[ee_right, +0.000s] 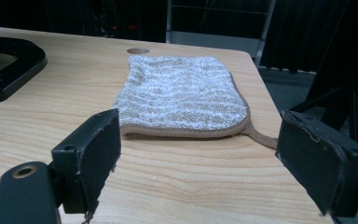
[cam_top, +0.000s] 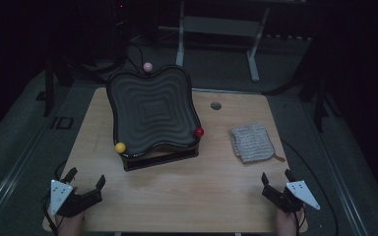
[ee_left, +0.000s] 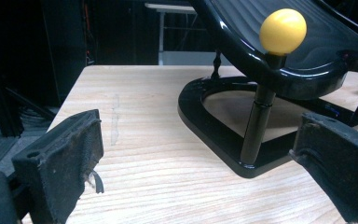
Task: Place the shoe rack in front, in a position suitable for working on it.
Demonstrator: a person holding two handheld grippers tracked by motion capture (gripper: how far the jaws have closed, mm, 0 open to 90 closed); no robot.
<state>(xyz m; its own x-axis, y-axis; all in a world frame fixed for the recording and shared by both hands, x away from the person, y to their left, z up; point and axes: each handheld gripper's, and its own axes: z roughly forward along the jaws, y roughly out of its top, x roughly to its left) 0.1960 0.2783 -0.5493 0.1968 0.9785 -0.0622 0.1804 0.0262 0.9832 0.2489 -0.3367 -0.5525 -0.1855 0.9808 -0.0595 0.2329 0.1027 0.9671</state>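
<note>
Two grippers: both rest near the table's near edge, each held in a person's hand, well apart from one another.
Left gripper (cam_top: 85, 183): jaws spread wide, nothing between them; it sits well short of the tray's near left corner.
Right gripper (cam_top: 276, 179): jaws wide apart and empty, pointing at the folded cloth, near it but not touching.
Tray (cam_top: 152, 110): black, wavy-ridged, tilted on a black stand (ee_left: 214, 126) at the middle of the wooden table (cam_top: 177, 191).
Yellow ball (cam_top: 120, 147): on a post at the tray's near left corner.
Red ball (cam_top: 199, 132): at the tray's near right corner.
Pink ball (cam_top: 147, 66): at the tray's far edge.
Folded cloth (cam_top: 252, 142): pale, striped, with a loop tab, lying flat to the right of the tray, apart from it.
</note>
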